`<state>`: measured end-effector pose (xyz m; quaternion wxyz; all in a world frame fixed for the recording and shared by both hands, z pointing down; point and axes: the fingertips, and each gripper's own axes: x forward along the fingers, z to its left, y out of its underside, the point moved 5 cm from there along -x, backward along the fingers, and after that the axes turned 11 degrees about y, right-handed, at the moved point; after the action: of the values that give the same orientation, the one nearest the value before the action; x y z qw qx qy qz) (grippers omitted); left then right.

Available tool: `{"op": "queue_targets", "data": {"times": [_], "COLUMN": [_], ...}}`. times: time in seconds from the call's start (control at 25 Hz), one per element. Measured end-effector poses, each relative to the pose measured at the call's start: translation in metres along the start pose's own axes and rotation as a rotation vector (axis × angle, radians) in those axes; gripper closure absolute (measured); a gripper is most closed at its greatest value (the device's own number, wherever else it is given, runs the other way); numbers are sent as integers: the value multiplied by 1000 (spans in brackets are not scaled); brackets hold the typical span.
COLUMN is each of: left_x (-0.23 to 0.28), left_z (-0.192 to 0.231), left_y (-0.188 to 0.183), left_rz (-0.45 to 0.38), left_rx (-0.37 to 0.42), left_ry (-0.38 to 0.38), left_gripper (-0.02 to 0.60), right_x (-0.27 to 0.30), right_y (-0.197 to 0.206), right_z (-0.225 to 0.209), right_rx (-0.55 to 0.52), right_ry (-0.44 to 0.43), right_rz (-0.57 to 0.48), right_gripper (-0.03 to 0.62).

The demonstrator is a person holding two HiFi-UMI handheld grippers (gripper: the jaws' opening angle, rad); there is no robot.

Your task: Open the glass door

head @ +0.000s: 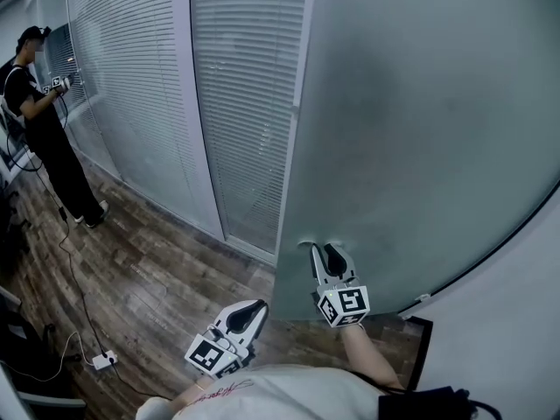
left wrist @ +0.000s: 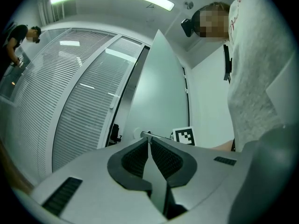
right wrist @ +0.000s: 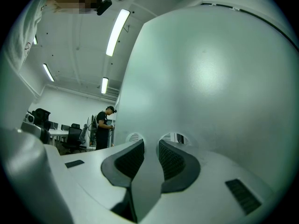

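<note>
Your right gripper [head: 323,249] has its jaws parted with nothing between the pads, and its tips are right up at the frosted glass door [head: 420,129], on its face near the free edge. Your left gripper [head: 259,306] is clamped together and empty, sitting back from the door, just off that same edge and over the wood floor [head: 157,269]. Door stands ajar from the blind-covered partition [head: 236,103] beside it; another person [head: 48,121] stands well away from the door, along that partition.
</note>
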<state>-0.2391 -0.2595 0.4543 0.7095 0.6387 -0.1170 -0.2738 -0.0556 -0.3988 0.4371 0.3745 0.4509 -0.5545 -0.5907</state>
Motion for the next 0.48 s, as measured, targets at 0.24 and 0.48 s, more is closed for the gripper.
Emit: {"op": "queue_targets", "data": {"times": [0.24,0.48], "left_x": [16,10], "left_z": [-13,-21], "left_y": [3,3], "left_rz": [-8,-9], "left_rx": [-6,-2], "left_ry": [19,-20], "left_gripper": [540,540], "right_x": [-3,-10], "right_y": [-1,3], "right_z": [-2,3], "right_rx": [3,10], "right_ry": [-22,-38], "right_rz": [5,19], "right_gripper": [488,488]}}
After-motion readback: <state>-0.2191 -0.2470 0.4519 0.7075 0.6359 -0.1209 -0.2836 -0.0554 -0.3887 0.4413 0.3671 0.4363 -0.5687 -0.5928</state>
